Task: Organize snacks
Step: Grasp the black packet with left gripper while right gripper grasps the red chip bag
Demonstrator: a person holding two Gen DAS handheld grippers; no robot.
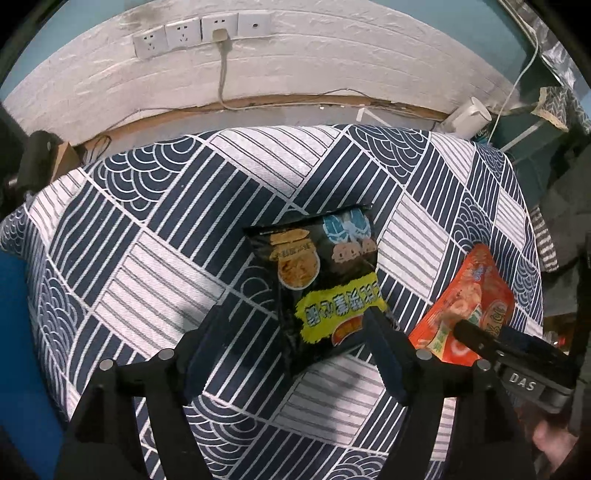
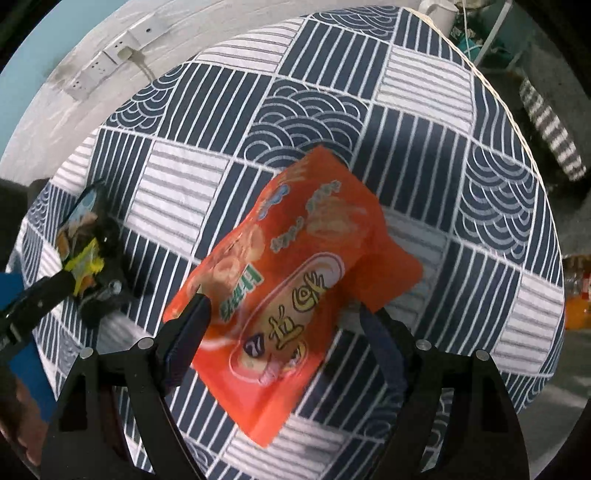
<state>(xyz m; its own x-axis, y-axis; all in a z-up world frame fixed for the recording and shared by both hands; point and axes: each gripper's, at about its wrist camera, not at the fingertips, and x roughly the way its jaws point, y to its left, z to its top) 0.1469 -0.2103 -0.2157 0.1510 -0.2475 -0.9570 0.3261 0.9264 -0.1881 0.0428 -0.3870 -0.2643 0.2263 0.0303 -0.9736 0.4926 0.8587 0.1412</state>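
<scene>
Left tongs (image 1: pixel 295 317) were spread around the lower corner of a black snack bag (image 1: pixel 317 280) near the middle of the patterned bench (image 1: pixel 155 236). Right tongs (image 2: pixel 284 314), also spread, straddled an orange snack bag (image 2: pixel 295 266) just beside it. Behind the far edge, wall sockets (image 1: pixel 199 31) and a white kettle (image 1: pixel 467 118) stood.

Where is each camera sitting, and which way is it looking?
Left wrist: rides the left claw, looking forward over the patterned tablecloth at the black snack bag toward the wall sockets; its own fingers show.
Right wrist: rides the right claw, looking down at the orange snack bag; its fingers show.
Shared: both bags, both claws, the tablecloth, the sockets.
</scene>
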